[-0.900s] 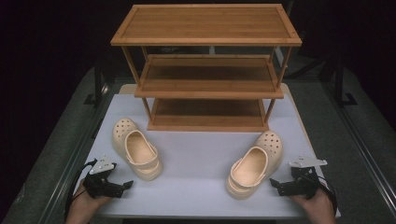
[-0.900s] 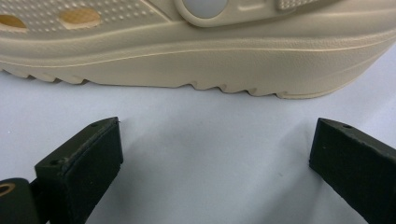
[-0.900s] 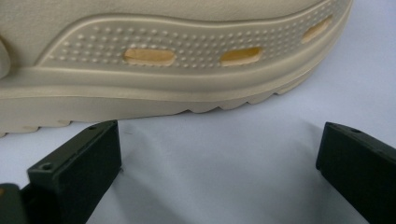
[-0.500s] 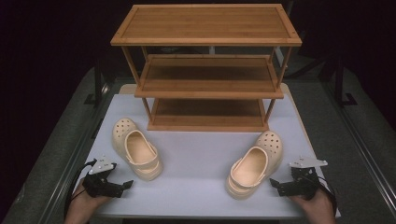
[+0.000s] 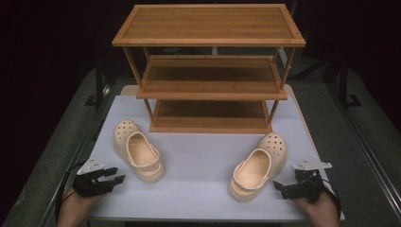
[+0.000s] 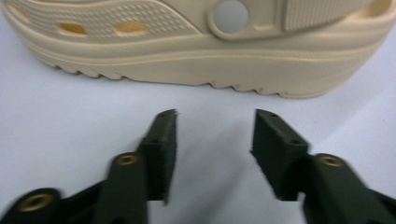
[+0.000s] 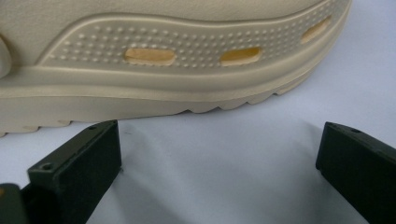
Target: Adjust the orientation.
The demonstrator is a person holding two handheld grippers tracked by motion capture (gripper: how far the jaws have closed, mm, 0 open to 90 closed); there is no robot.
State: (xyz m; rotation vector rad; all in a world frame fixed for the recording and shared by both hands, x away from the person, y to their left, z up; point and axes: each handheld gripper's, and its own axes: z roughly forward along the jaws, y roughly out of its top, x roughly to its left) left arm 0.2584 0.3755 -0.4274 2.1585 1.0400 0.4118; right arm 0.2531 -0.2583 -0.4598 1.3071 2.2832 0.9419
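Observation:
Two cream clogs lie on the white table (image 5: 203,156). The left clog (image 5: 138,150) sits toe away, just right of my left gripper (image 5: 116,174), which rests open near the table's front left corner. Its side wall and strap rivet fill the top of the left gripper view, as the left clog (image 6: 196,46) beyond the left gripper (image 6: 215,128). The right clog (image 5: 257,166) lies left of my right gripper (image 5: 279,187), open near the front right corner. In the right gripper view the right clog (image 7: 163,60) lies just past the wide-open right gripper (image 7: 219,140).
A three-tier bamboo shoe rack (image 5: 210,71) stands at the back of the table, all its shelves bare. Dark floor and metal stands surround the table. Bare white surface lies between the two clogs.

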